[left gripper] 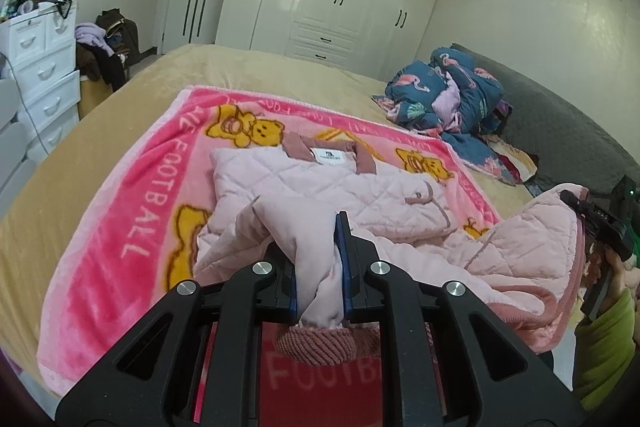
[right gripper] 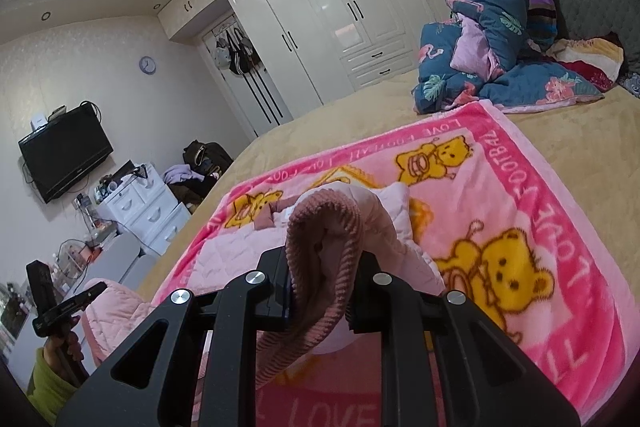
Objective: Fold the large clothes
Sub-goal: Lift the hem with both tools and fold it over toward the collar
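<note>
Both grippers—left gripper (left gripper: 320, 259), right gripper (right gripper: 322, 283)—pinch one pink quilted jacket (left gripper: 320, 183) over one bear blanket (left gripper: 132, 187); one crumpled flamingo quilt (left gripper: 444, 95) lies beyond on the bed (left gripper: 120, 103).

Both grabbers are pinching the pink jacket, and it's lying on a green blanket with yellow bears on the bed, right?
Nearly. The blanket is pink, not green, as the right wrist view shows. The rest holds: the left gripper and the right gripper both pinch the pink jacket, and the yellow bears are there.
</note>
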`<state>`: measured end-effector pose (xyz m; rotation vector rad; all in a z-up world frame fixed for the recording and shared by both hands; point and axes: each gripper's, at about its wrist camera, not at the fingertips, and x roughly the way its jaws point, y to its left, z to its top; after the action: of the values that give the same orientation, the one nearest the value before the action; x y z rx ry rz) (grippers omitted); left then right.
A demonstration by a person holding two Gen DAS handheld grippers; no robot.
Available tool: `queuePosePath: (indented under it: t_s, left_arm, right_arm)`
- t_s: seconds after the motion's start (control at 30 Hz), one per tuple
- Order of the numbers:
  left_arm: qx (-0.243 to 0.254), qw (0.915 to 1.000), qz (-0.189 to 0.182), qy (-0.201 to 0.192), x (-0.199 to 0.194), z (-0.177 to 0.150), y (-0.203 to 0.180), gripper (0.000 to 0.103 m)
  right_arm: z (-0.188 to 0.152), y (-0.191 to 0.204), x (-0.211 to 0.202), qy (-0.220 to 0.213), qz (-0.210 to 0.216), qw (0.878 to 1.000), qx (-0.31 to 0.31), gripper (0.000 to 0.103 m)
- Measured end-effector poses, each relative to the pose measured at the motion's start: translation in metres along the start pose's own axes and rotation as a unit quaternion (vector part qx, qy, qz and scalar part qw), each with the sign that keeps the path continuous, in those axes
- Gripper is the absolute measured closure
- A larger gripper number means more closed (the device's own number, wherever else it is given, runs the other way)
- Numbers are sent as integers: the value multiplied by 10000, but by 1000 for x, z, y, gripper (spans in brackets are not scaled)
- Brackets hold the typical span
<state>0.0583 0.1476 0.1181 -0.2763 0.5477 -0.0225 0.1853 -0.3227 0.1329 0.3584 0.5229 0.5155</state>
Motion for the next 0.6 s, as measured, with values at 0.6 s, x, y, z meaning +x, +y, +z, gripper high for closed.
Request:
queuePosePath:
  t_s: [0.6]
  left_arm:
    - [-183,9995,252,-21,35,53,16,95]
  right_arm:
    - [51,-12,50,-72,-101,9992,382,86]
